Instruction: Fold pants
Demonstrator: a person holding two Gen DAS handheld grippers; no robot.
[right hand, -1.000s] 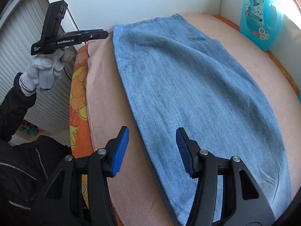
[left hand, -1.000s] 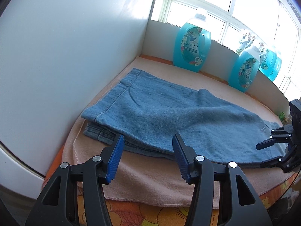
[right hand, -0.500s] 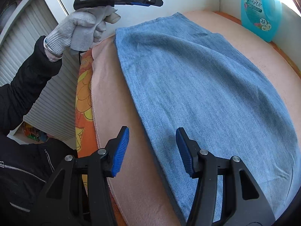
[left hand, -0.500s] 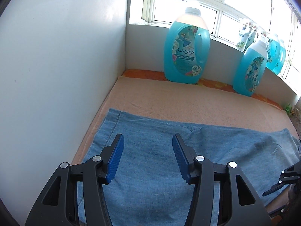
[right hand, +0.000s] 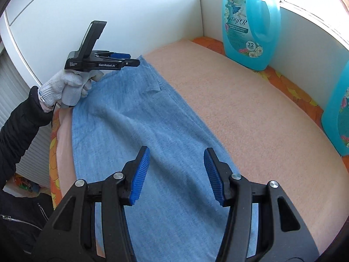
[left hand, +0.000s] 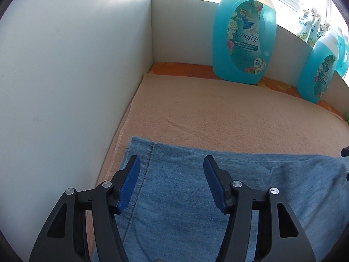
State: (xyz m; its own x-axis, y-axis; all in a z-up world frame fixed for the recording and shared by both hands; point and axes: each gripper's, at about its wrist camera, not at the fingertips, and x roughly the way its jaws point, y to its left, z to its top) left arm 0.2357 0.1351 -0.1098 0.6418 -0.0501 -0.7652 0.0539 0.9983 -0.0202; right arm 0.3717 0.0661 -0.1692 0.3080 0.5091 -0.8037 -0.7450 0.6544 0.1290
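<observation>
Both the left gripper and right gripper hover, jaws apart, over folded blue denim pants, detergent bottle at one o'clock.

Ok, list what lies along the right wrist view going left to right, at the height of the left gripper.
Gloved left hand holding the left gripper → hem end of the jeans → peach towel → blue detergent jug.
</observation>
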